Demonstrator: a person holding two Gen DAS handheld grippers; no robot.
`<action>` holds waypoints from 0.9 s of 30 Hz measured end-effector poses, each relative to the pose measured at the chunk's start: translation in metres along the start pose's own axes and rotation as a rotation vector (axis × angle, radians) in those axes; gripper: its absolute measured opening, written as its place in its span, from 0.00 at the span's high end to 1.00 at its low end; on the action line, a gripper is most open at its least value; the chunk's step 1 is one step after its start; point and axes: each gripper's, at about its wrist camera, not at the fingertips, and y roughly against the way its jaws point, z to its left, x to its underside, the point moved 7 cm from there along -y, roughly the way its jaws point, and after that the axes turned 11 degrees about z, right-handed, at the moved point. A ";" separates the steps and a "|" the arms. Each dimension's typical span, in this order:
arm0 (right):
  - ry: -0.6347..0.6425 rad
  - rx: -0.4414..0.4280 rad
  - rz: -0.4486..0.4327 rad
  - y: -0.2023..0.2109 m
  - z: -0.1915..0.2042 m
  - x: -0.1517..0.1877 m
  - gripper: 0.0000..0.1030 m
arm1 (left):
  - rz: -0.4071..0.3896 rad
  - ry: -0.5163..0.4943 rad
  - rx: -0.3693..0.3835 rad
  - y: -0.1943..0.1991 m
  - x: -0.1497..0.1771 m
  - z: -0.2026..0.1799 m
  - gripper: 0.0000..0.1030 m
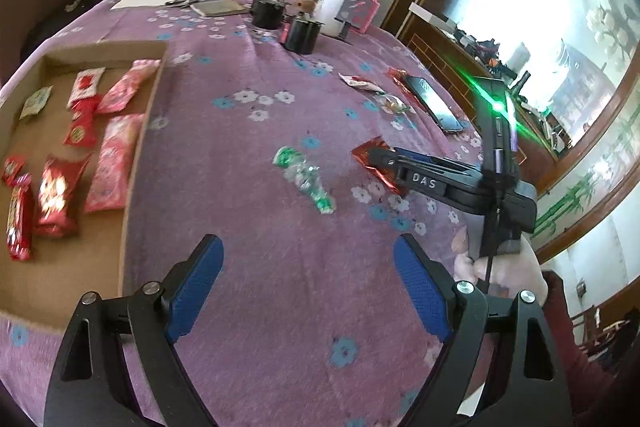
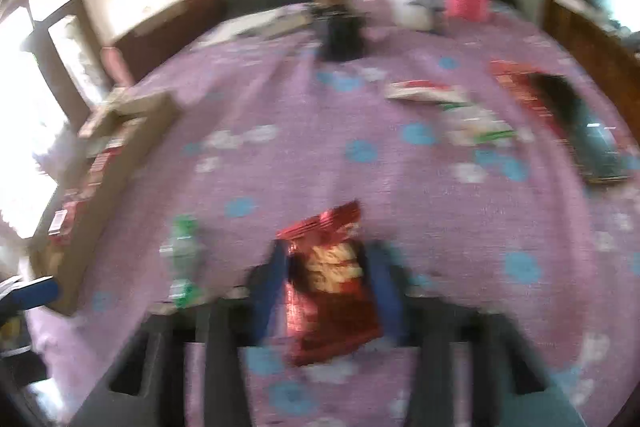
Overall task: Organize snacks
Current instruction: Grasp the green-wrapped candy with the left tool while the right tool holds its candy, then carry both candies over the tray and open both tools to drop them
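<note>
One cardboard tray [image 1: 144,131] lies at nine o'clock, already holding several packets. The right gripper [image 2: 326,267] is clamped narrowly around a red foil snack [image 2: 332,291]; lift it cleanly, then carry it trayward. The left gripper [image 1: 308,291] gapes wide, holding nothing, six o'clock from the green candy [image 1: 304,175].

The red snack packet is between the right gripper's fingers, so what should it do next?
Probably squeeze fully, then lift the red snack packet: the right gripper straddles it on the cloth, and the cardboard tray already holds similar packets.
</note>
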 end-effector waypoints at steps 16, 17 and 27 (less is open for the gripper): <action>-0.267 -0.092 -0.040 0.011 -0.063 -0.001 0.66 | 0.101 -0.031 -0.093 -0.089 -0.052 -0.013 0.84; -0.269 -0.096 -0.040 0.011 -0.063 -0.001 0.66 | 0.103 -0.034 -0.092 -0.091 -0.051 -0.013 0.83; -0.261 -0.091 -0.070 0.016 -0.064 -0.002 0.67 | 0.050 -0.040 -0.094 -0.072 -0.049 -0.016 0.83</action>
